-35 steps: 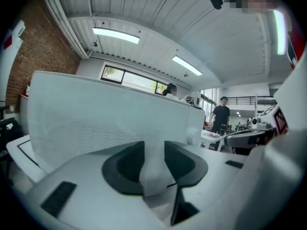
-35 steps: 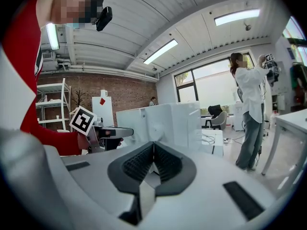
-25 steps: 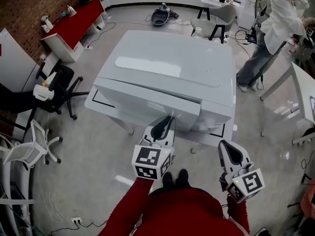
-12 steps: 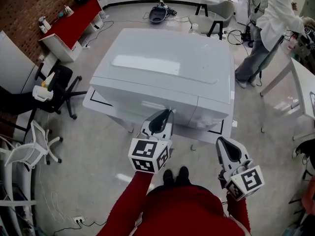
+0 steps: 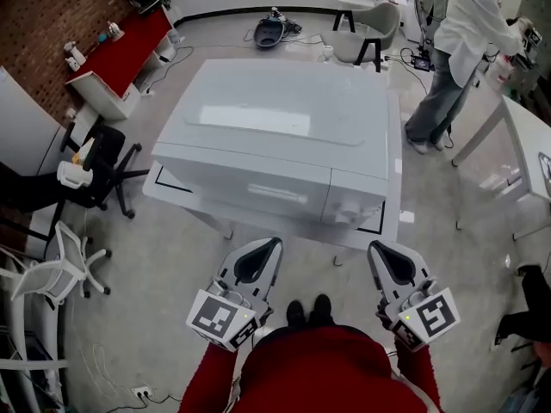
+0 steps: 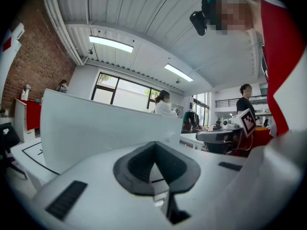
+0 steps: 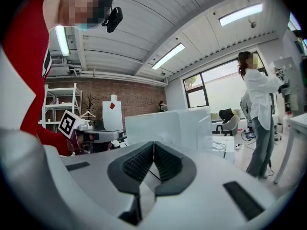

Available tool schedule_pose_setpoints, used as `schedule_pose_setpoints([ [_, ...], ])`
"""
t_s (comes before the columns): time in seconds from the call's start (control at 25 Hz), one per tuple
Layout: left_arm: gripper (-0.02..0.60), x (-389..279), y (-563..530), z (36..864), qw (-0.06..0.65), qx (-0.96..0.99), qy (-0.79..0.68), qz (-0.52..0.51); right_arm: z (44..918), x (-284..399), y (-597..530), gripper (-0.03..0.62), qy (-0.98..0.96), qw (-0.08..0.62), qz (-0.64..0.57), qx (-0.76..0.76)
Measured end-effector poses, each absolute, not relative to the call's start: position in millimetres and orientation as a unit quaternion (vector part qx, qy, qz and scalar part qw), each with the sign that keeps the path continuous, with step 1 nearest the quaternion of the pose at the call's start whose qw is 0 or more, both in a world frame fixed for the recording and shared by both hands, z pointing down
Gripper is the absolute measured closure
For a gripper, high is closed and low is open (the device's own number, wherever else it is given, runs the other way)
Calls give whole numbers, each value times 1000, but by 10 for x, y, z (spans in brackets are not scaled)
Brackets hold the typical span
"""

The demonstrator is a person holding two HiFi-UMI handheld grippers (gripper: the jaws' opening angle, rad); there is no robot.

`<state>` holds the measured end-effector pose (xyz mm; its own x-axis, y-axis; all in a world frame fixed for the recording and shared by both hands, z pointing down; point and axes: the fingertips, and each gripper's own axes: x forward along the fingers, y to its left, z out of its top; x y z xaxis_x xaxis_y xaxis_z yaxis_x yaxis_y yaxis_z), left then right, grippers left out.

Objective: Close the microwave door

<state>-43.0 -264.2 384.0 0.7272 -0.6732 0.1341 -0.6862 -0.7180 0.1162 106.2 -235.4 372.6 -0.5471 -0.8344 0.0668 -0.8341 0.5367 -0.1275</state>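
White left gripper (image 5: 267, 248): jaws had just been closing and were seen together, nothing between | right gripper (image 5: 379, 252) beside it: shut, empty | microwave door (image 5: 245, 183) ahead, apart from both: seen flush | closing judged done; only a latch check was called for

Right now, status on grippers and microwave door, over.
Left gripper just shut, empty. Right gripper shut, empty. Microwave door flush, closed. Nothing in the way.
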Motion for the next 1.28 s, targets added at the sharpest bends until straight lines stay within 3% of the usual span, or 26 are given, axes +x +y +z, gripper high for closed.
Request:
schedule_pose_setpoints([
  [1.28, 572, -341, -2432, 3790, 59, 920, -385, 39, 3768, 982, -2290, 582, 884, -3, -59, -465],
])
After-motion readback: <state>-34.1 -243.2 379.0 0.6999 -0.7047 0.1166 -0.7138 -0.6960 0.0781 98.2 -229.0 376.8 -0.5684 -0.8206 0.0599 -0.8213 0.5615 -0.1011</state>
